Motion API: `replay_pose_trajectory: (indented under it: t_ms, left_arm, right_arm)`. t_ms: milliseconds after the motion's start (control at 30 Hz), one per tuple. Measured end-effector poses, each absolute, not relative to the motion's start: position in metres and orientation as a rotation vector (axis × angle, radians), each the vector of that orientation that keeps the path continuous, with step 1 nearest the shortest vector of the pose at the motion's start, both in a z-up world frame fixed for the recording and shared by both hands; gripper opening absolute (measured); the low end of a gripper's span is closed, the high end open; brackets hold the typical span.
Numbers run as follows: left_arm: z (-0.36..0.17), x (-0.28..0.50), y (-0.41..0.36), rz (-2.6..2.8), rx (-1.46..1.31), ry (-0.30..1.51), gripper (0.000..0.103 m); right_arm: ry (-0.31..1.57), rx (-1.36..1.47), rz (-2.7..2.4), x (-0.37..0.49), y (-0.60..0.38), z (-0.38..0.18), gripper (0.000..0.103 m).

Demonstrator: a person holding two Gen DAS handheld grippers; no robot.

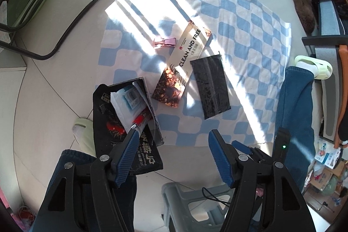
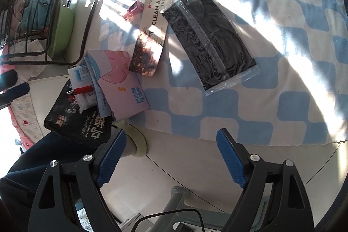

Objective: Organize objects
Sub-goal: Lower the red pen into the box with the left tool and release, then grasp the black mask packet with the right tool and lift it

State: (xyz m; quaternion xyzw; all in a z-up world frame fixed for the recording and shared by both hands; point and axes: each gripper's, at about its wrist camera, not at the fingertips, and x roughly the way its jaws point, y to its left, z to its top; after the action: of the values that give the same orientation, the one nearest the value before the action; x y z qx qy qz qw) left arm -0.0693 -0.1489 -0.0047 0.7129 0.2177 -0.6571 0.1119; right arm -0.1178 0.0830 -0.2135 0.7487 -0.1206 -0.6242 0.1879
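Note:
On a blue-and-white checked cloth (image 1: 239,21) lie a long "CLEAN AND FREE" packet (image 1: 184,58), a black mask in a clear bag (image 1: 209,86) and a small pink bottle (image 1: 165,42). They show in the right wrist view too: packet (image 2: 155,21), mask bag (image 2: 208,36), bottle (image 2: 133,9). An open box (image 1: 134,99) with a pink lid (image 2: 121,84) holds white packets and a red pen (image 2: 83,89). It rests partly on a black snack bag (image 1: 113,132). My left gripper (image 1: 173,138) and right gripper (image 2: 171,138) are open, empty, above the cloth's near edge.
A black wire rack (image 2: 43,14) with a green bowl stands at the left. A chair frame (image 1: 54,3) is at the far left. My jeans-clad legs (image 1: 295,105) and pale green slippers (image 1: 315,66) flank the cloth. A grey stool (image 1: 195,199) sits below the grippers.

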Motion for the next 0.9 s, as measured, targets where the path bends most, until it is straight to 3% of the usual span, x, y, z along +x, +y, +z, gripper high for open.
replay_pose_trajectory:
  t_ms: [167,233,367,533,600,767,900]
  left_arm:
    - [-0.001,-0.078,-0.145,-1.940,2.090,0.634,0.065]
    - [0.000,-0.081,-0.144,-1.943,2.093,0.642,0.065]
    - [0.005,-0.088,-0.143,-1.958,2.092,0.621,0.065]
    - [0.008,-0.095,-0.140,-1.968,2.101,0.574,0.065]
    - [0.007,-0.097,-0.142,-1.954,2.103,0.585,0.065]
    - [0.006,-0.104,-0.153,-1.930,2.084,0.615,0.065]
    - [0.005,-0.105,-0.157,-1.920,2.079,0.628,0.065]
  right_arm:
    - [-0.337,2.205,-1.759,-0.118,0.096,-0.237,0.088]
    - [-0.307,2.254,-1.772,-0.120,0.101,-0.248,0.101]
    - [-0.275,2.339,-1.812,-0.130,0.117,-0.270,0.102]
    - [-0.417,2.379,-1.882,-0.158,0.134,-0.285,0.102]
    - [-0.332,2.380,-1.899,-0.171,0.124,-0.288,0.102]
    - [0.173,2.267,-1.876,-0.191,0.066,-0.302,0.102]
    - [0.378,2.235,-1.875,-0.189,0.039,-0.319,0.103]
